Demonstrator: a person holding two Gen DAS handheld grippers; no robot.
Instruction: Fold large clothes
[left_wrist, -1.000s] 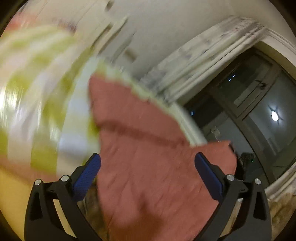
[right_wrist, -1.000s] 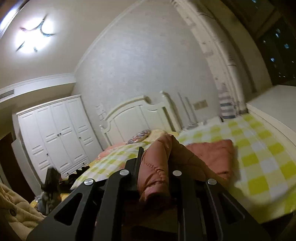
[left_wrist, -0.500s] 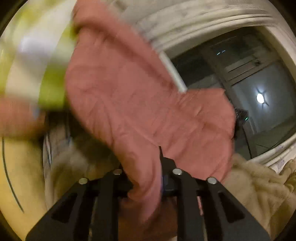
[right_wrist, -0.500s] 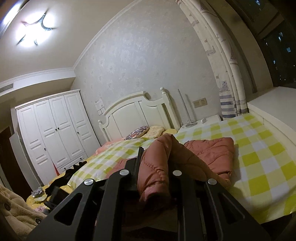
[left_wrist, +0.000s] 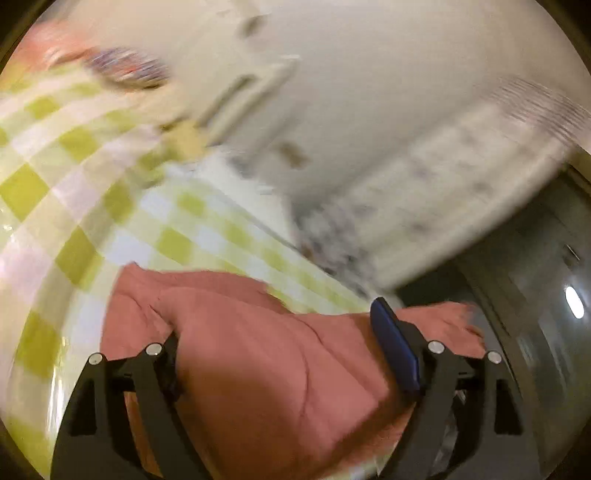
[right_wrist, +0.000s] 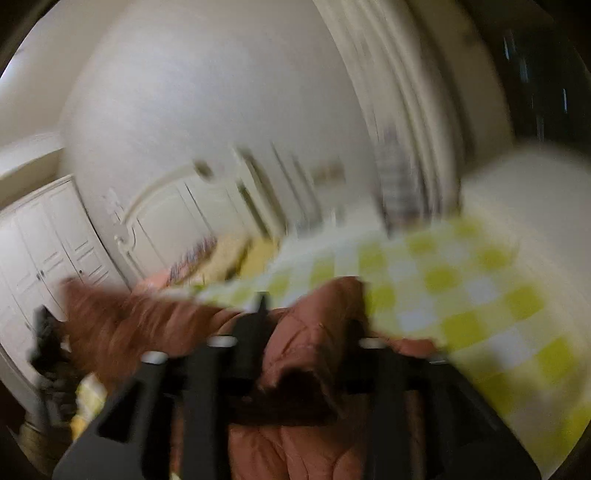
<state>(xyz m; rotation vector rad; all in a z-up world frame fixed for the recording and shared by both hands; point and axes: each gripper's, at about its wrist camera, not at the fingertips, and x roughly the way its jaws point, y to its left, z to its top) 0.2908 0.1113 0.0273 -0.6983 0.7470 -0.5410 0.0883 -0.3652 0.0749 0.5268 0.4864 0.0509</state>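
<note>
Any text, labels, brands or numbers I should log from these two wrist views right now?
None readable in either view.
Pink jacket: no tag, logo or print shows on it.
Checked bedsheet: pattern only, no lettering.
Patterned cushion: motion-blurred, cannot tell if it carries words.
Wall plate: too blurred to read.

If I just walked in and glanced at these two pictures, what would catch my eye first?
Most striking is the salmon-pink padded jacket, bunched low in both views between the black fingers of the left gripper and the right gripper, whose jaws have just been opening with the cloth between them. Behind it spreads the yellow-and-white checked bed cover. Everything else is smeared by motion blur.
</note>
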